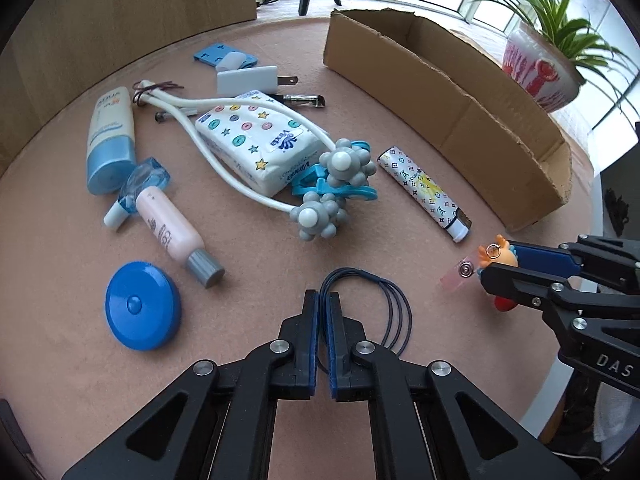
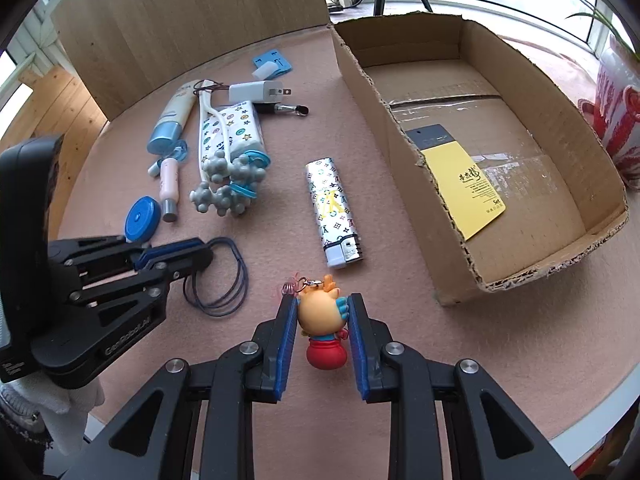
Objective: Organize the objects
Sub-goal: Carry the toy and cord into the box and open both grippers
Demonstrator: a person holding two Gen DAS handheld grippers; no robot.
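Note:
My left gripper (image 1: 323,300) points down at the pink table and is shut on a strand of several thin dark blue hair bands (image 1: 394,312), whose loops lie flat to the right of the fingers. In the right wrist view my right gripper (image 2: 322,300) is shut on a small orange figurine keychain (image 2: 320,312) with a red base; both blue pads press its sides. Its ring and clear strap (image 1: 460,276) stick out ahead of the fingers. An open cardboard box (image 2: 552,272) stands to the right, with a yellow card (image 2: 464,192) inside.
A patterned lighter (image 2: 334,212) lies between the grippers and the box. To the left sit a tissue pack (image 1: 256,140), a grey-knobbed massager (image 1: 320,216), a pink bottle (image 1: 176,236), a blue round case (image 1: 142,306), a sunscreen tube and a charger. A potted plant (image 1: 540,76) stands behind the box.

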